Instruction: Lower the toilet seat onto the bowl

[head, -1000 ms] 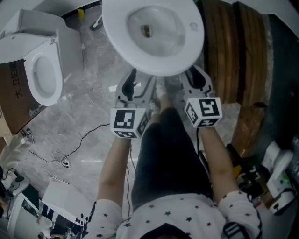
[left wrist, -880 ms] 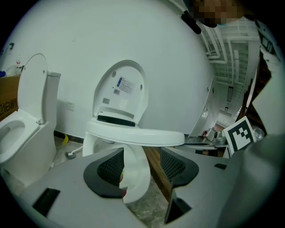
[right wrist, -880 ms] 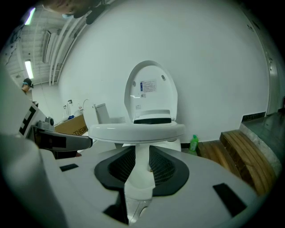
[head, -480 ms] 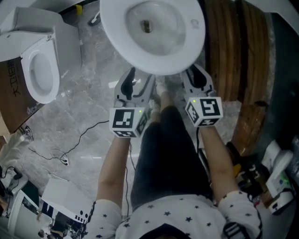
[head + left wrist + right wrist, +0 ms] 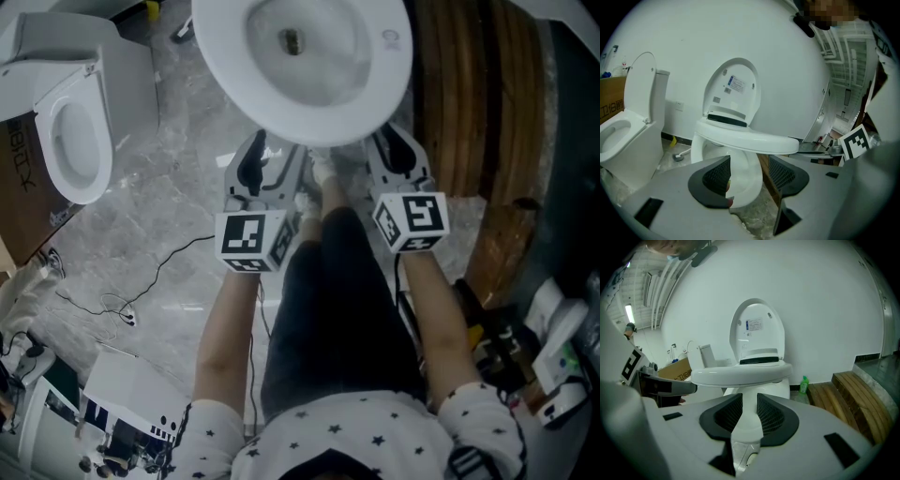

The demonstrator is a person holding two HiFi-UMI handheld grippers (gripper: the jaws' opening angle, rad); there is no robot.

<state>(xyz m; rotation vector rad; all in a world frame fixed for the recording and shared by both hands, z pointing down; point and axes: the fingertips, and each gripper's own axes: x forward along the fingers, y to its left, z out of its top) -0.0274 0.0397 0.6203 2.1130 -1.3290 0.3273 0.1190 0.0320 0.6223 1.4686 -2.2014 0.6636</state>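
The white toilet seat [image 5: 300, 66] lies about level over the bowl, with the lid [image 5: 733, 91] standing upright behind it against the wall. In the head view my left gripper [image 5: 267, 164] and right gripper [image 5: 394, 155] hang side by side just below the seat's front rim, their tips partly hidden under it. In the left gripper view the seat [image 5: 745, 138] runs above the open left gripper [image 5: 750, 171]. In the right gripper view the seat [image 5: 740, 373] sits above the open right gripper [image 5: 750, 416]. Only the distant bowl pedestal shows between each pair of jaws, and neither touches anything.
A second toilet [image 5: 75, 131] with its lid up stands to the left, beside a cardboard box [image 5: 19, 187]. Wooden steps [image 5: 469, 112] lie to the right, with a green bottle [image 5: 804, 384] near them. A thin cable [image 5: 141, 291] trails over the marble floor.
Both grippers have sunk a little below the seat's front rim. The seat has kept its level position and the jaws their width.
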